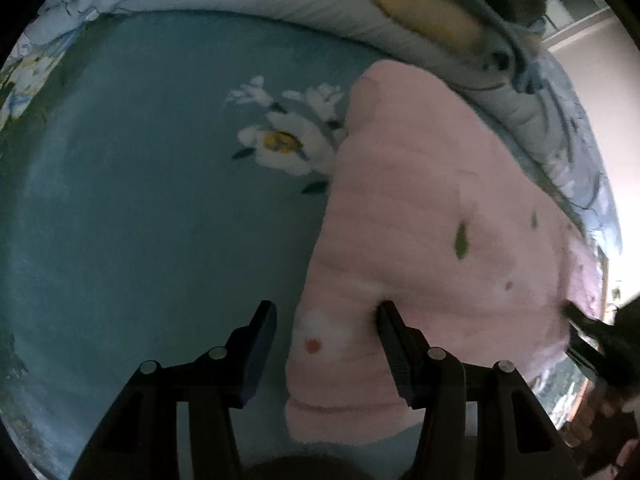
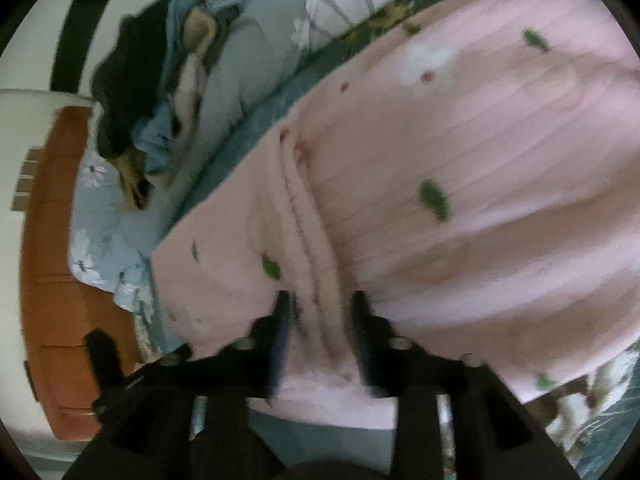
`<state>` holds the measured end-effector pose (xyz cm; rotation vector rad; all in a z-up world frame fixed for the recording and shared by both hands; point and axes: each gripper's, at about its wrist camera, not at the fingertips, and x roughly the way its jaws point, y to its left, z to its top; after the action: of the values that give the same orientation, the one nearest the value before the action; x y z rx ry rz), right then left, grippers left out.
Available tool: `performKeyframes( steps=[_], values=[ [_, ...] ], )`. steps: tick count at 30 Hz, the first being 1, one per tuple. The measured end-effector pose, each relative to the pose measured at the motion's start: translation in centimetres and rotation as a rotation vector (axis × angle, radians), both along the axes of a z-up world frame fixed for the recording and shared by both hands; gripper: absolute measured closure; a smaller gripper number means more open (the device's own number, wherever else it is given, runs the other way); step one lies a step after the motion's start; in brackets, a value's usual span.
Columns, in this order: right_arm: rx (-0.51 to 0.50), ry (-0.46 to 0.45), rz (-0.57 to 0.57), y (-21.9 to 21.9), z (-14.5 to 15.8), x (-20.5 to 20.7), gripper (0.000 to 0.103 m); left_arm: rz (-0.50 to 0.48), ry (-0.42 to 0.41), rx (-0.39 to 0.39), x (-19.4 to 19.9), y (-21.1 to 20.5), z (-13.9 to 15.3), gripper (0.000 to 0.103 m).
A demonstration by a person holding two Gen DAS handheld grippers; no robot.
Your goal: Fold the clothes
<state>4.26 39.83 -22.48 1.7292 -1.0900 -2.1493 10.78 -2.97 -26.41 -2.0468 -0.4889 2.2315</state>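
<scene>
Gripper positions over a pink knitted garment [image 1: 420, 220] lying on a teal floral bedsheet [image 1: 140, 200]. Nearest in the left wrist view, the left gripper [image 1: 326, 320] stands released, jaws apart: its right finger touches the garment's near-left edge, its left finger hangs over bare sheet, and no fabric is pinched between them. Risk: closing from this stance would catch only a thin margin, or the sheet beneath, so the corner may slip out when lifted.

In the right wrist view, the right gripper [image 2: 320, 312] straddles the buttoned placket ridge at the garment's near edge; blur hides the pads, so whether they press on the cloth cannot be told. Risk: a grip on one layer alone would open the front panels and skew the fold.

Farther off, a rumpled pale quilt [image 1: 280, 4] and a heap of other clothes [image 2: 152, 92] border the far side; a wide swing could drag the garment into them.
</scene>
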Motion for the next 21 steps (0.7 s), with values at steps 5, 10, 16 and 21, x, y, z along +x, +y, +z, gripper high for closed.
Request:
performKeyframes(
  steps=[5,10,16,21],
  values=[
    [0.04,0.096,-0.179,8.7,2.1,4.5,0.042,0.023,0.047,-0.033,-0.1,-0.3,2.1,0.046],
    [0.084,0.092,-0.502,19.8,1.2,10.8,0.042,-0.016,0.19,0.003,0.3,2.1,6.2,0.046],
    [-0.016,0.109,-0.666,24.6,-2.0,12.0,0.042,-0.217,0.194,0.078,0.2,9.8,5.7,0.046],
    [-0.047,0.126,-0.696,24.7,-3.3,10.0,0.042,-0.288,0.103,0.04,1.0,13.4,2.4,0.046]
  ],
)
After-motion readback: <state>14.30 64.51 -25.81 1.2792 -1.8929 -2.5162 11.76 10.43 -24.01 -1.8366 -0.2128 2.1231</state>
